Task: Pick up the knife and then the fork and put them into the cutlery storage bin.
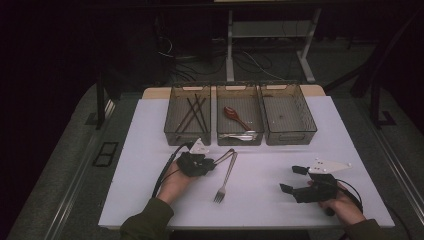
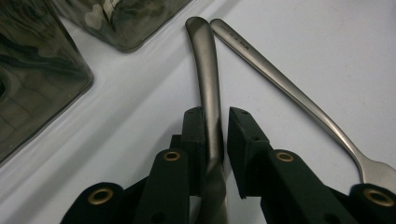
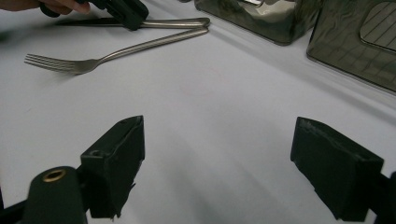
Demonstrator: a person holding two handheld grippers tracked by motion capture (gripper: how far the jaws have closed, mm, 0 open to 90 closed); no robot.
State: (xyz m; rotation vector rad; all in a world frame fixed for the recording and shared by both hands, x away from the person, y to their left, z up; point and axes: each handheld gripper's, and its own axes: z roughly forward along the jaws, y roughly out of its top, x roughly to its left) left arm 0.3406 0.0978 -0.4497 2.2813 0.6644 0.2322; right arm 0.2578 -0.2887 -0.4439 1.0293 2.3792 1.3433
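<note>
One stiff, light, likely slippery steel utensil (image 2: 208, 70) lies on the table (image 1: 270, 200) beside the fork (image 1: 227, 175), handle between the left gripper's (image 2: 215, 135) near-closed jaws, slight gap one side, so grip mid-handle; right gripper (image 3: 217, 158) gapes empty.

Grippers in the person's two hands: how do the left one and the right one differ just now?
The left gripper has its jaws narrow, the right gripper wide apart. The left straddles a metal utensil handle, one pad not quite touching; the right has nothing between its jaws. Both are black, hand-held and over the white table.
</note>
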